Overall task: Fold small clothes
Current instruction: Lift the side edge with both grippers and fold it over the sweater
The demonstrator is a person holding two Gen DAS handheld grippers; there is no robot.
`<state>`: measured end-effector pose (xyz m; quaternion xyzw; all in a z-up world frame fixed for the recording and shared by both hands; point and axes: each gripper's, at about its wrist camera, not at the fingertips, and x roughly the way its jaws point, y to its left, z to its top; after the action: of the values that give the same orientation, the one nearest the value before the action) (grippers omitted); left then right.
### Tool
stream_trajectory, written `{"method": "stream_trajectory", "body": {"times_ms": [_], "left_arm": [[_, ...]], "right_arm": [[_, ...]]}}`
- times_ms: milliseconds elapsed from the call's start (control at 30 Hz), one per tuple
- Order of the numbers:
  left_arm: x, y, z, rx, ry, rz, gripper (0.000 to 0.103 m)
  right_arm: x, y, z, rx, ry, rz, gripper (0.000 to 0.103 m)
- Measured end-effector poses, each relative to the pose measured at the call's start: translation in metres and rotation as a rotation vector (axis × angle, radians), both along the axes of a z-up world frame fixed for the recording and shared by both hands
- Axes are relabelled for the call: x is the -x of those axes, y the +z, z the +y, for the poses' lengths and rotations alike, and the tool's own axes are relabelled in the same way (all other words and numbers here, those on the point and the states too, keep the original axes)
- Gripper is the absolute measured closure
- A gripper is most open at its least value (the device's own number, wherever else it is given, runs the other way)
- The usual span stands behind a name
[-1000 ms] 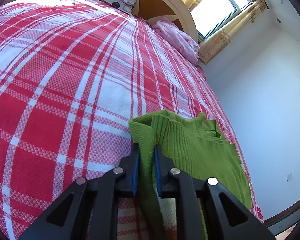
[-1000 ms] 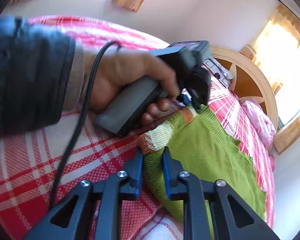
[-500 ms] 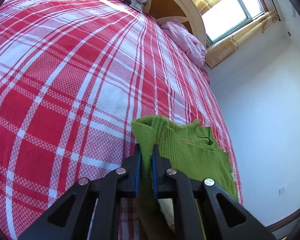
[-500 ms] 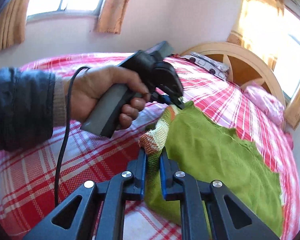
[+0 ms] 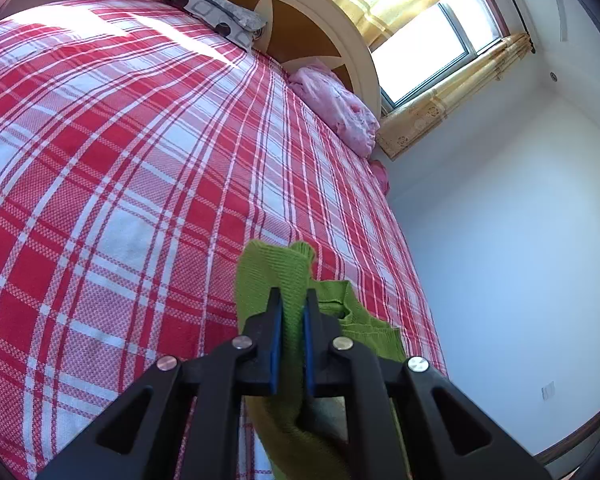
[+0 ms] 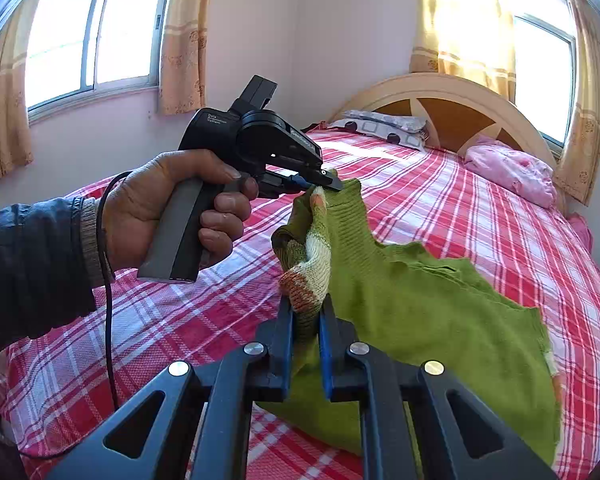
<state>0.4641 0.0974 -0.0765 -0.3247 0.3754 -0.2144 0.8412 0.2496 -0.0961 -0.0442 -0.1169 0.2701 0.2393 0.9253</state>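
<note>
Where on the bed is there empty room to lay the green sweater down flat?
The big stretch of red plaid bedspread between the green sweater and the grey pillow lies bare. Near the headboard it is crowded: the grey pillow and the pink pillow sit there. The near corner holds the sweater itself.

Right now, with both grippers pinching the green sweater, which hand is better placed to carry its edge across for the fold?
Probably the left gripper: it pinches the green sweater higher, over open bedspread.
</note>
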Motion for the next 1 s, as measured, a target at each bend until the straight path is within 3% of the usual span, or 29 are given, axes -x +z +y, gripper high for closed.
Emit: {"method": "stream_trajectory", "body": {"times_ms": [433,1000], "left_arm": [[-0.009,0.042,-0.071,-0.027,-0.069,-0.070,0.093],[-0.015,0.053,-0.176,-0.100,-0.200,-0.072,0.094]], "right_arm": [[0.002,0.018,-0.072,-0.121,-0.074,0.011,0.093],[0.004,0.007,-0.166,-0.266,-0.164,0.117,0.093]]}}
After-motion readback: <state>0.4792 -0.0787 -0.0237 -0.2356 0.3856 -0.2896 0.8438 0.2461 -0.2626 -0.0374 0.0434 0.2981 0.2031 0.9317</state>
